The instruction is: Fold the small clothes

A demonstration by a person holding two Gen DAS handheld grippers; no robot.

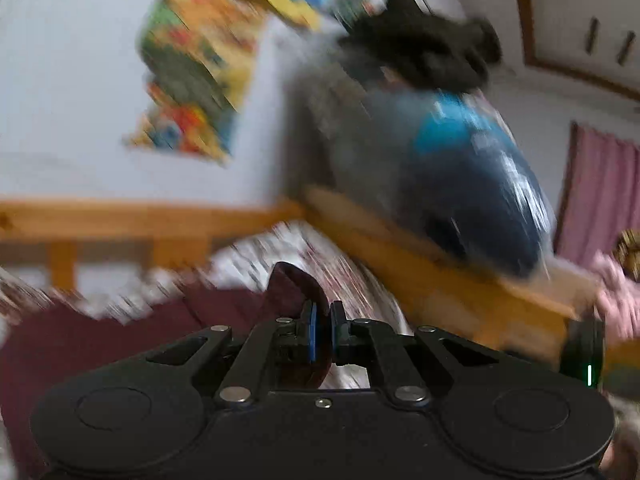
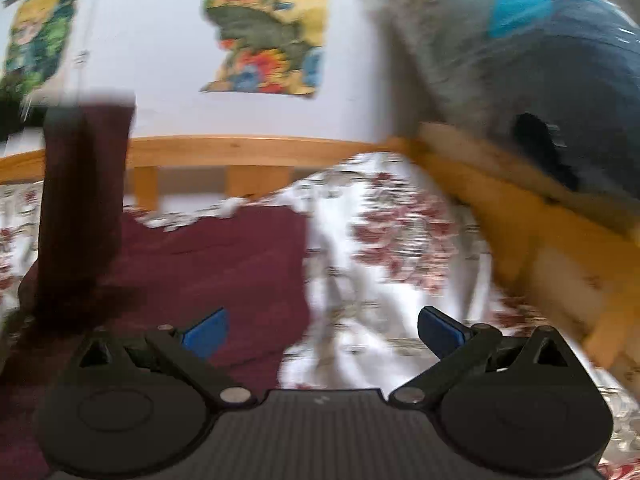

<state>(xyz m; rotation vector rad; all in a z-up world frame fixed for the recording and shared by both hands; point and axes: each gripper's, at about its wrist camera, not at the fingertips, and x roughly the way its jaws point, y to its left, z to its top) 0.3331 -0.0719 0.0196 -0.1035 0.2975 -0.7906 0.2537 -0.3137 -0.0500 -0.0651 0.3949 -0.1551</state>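
The maroon garment [image 2: 208, 264] lies on the bed [image 2: 400, 240]. The left hand-held gripper [image 1: 323, 330] is clenched on a lifted strip; the right hand-held gripper [image 2: 320, 332], released, hovers over the garment's right edge. Carry the strip across evenly, keeping it taut.

Maroon cloth on a flowered sheet

We see a maroon garment [image 2: 208, 256] ahead of our blue pads [image 2: 206, 332], on a white sheet with red flowers [image 2: 400, 232]; beyond them, an orange-yellow wooden rail [image 2: 240, 148] and multicoloured posters [image 2: 268, 28].
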